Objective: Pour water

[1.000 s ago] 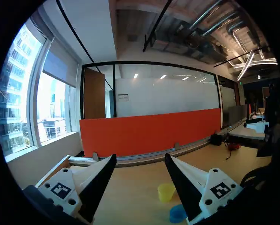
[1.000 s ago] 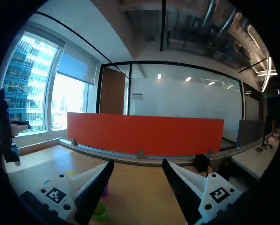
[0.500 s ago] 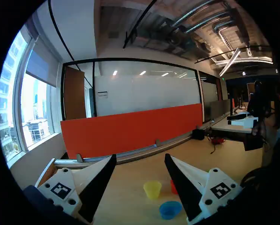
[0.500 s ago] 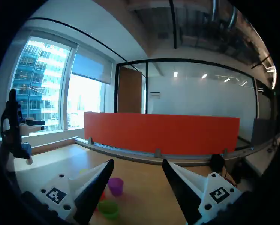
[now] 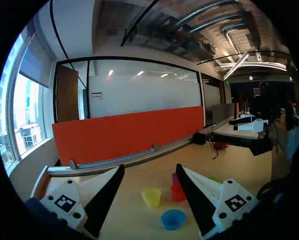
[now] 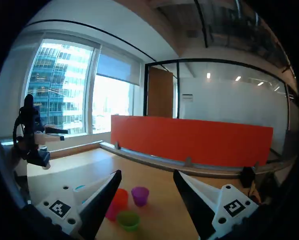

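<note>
An open-plan office: a long pale wooden counter [image 5: 237, 160] backed by an orange partition panel [image 5: 125, 132], with glass walls beyond and tall windows [image 6: 61, 100] on the far left.

Within the last second both views have swung and dipped toward the counter. The left gripper view formerly held only two cups. It now takes in a yellow plastic cup [image 5: 151, 197], a low blue plastic cup [image 5: 173, 219], a red plastic cup [image 5: 177, 192] and a purple plastic cup [image 5: 174, 178] behind the red one. In the right gripper view the cluster has come from the lower left edge toward the middle. This reads as an approach to the cups, and no grasp or pour has begun.

The left tongs [image 5: 149, 166] are spread wide and carry nothing. The yellow cup stands in the gap between their fingers, near the right one, with the blue cup nearer the camera.

The right tongs [image 6: 147, 172] are likewise spread and empty. The purple cup [image 6: 140, 196] sits in their gap. The red cup [image 6: 118, 202] is partly hidden by the left finger, and a green plastic cup [image 6: 128, 220] is nearest.

All the cups are upright and well apart from the fingertips. Whether any holds water cannot be told.
</note>
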Tool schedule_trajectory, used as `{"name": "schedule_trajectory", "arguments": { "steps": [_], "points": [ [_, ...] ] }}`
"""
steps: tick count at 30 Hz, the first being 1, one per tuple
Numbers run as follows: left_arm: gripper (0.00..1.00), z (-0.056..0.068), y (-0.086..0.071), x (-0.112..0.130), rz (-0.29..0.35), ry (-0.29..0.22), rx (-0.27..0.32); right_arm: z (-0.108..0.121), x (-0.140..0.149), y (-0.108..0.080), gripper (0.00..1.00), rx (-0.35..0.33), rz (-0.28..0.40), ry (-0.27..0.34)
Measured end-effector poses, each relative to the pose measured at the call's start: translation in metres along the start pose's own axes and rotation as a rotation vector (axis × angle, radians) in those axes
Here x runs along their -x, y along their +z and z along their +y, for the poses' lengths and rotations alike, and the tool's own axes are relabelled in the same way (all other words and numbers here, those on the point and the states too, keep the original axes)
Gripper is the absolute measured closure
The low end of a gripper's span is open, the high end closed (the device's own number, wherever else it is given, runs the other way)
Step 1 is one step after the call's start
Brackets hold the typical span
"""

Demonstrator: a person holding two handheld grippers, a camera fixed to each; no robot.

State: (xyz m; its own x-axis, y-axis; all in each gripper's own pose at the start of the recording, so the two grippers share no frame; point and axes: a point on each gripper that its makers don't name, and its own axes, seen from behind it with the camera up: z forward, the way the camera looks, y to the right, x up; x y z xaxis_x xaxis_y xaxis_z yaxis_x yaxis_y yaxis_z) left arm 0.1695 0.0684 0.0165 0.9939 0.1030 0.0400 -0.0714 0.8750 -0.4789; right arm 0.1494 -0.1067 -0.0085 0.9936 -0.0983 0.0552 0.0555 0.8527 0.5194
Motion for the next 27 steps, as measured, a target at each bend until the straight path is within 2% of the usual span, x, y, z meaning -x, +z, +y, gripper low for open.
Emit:
{"name": "schedule_trajectory", "arguments": {
  "steps": [5, 10, 18, 27],
  "points": [
    [0.05, 0.010, 0.002, 0.013, -0.027, -0.006, 0.052, -0.009, 0.019, 0.005, 0.00, -0.047, -0.065, -0.026],
    [0.05, 0.015, 0.006, 0.028, -0.058, -0.020, 0.090, -0.017, 0.034, 0.007, 0.00, -0.085, -0.119, -0.052],
    [0.05, 0.018, 0.011, 0.057, -0.112, -0.019, 0.115, -0.022, 0.061, 0.012, 0.00, -0.121, -0.186, -0.074],
    [0.05, 0.028, 0.017, 0.100, -0.195, -0.024, 0.149, -0.023, 0.094, 0.019, 0.00, -0.152, -0.257, -0.063]
  ]
}}
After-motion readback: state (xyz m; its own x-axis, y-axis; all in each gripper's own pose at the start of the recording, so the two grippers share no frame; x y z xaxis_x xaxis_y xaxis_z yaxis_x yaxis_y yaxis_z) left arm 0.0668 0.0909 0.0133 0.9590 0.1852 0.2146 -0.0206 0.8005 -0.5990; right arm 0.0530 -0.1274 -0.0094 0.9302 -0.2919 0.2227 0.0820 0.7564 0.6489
